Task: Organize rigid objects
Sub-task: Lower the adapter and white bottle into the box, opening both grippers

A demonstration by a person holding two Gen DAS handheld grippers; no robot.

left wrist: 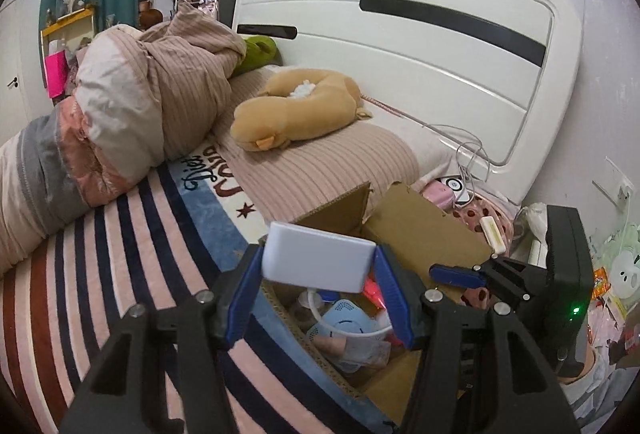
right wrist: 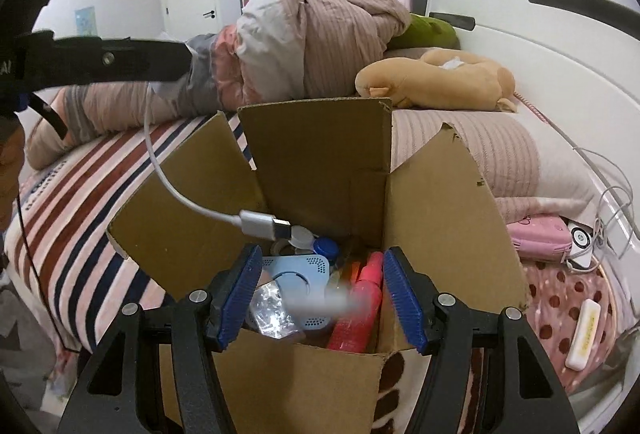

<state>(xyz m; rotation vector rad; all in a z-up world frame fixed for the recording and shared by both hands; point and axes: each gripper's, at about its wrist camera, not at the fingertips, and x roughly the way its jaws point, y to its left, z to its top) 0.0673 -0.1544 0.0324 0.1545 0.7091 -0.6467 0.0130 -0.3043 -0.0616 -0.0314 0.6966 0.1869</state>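
1. The left gripper (left wrist: 318,282) is clamped on a pale slab (left wrist: 318,261), perhaps a power bank, held above the open box (right wrist: 440,202) on the bed (left wrist: 132,234).
2. A white cable (right wrist: 168,182) with a USB plug hangs over the box; it seems to run up toward the slab, though the join is hidden.
3. The right gripper (right wrist: 322,294) hovers over the box with its jaws apart and nothing between them.
4. Already boxed: a blue vented gadget (right wrist: 298,274), a red bottle (right wrist: 360,302), small caps and a crinkly wrapper.
5. Likely left outside: a pink case (right wrist: 538,238) and a cream bar (right wrist: 584,334), lying just beside the box.
6. By my reckoning the sorting is well along; the slab goes in next.
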